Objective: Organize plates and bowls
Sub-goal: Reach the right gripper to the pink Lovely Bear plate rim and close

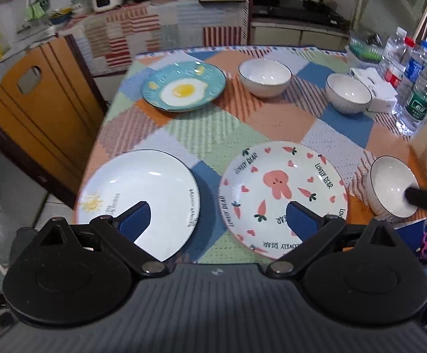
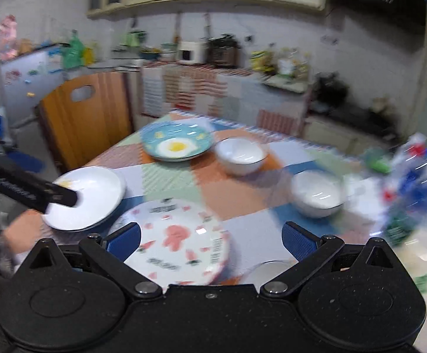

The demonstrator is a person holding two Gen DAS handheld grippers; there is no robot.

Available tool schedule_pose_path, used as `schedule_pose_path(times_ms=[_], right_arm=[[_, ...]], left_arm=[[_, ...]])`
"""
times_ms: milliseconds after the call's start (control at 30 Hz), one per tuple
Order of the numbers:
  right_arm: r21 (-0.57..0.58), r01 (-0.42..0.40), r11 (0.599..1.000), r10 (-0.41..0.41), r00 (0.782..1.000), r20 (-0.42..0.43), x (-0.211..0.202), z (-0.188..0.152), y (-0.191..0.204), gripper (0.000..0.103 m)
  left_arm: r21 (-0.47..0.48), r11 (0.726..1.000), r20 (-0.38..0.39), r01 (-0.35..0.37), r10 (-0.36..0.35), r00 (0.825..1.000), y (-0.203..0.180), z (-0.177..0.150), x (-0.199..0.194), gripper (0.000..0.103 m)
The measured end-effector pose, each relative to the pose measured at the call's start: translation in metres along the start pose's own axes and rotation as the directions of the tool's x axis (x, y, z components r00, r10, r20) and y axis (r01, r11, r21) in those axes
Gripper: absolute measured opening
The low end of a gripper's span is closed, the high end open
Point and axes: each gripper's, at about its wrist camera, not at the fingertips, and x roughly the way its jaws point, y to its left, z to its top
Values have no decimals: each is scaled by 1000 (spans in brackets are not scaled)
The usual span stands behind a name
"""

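Both grippers hover wide apart and empty over the table [image 1: 272, 123]. Left gripper [image 1: 217, 220] straddles the gap between the white plate [image 1: 142, 188] and rabbit plate [image 1: 281, 182]; right gripper [image 2: 212, 239] hangs above the rabbit plate.

Three plates [image 1: 184, 89], three bowls [image 1: 264, 78], four bottles [image 1: 416, 103].

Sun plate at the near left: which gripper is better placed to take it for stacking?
Left, probably. The open left gripper hangs right above the sun plate and rabbit plate. The right gripper, also open, sits further right, near the closest bowl.
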Motion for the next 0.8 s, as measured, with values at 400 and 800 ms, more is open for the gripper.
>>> schedule_pose_path(times_ms=[400,800], right_arm=[[375,-111,920,216,943,-252,86,-70,-8,86],[574,-58,817,194,964,-180,123,-98,-20,55]], left_arm=[[-53,997,-206,53,-63,976,-14,-23,94,97],[-256,960,-244,113,-178,953,6,-40,130,40]])
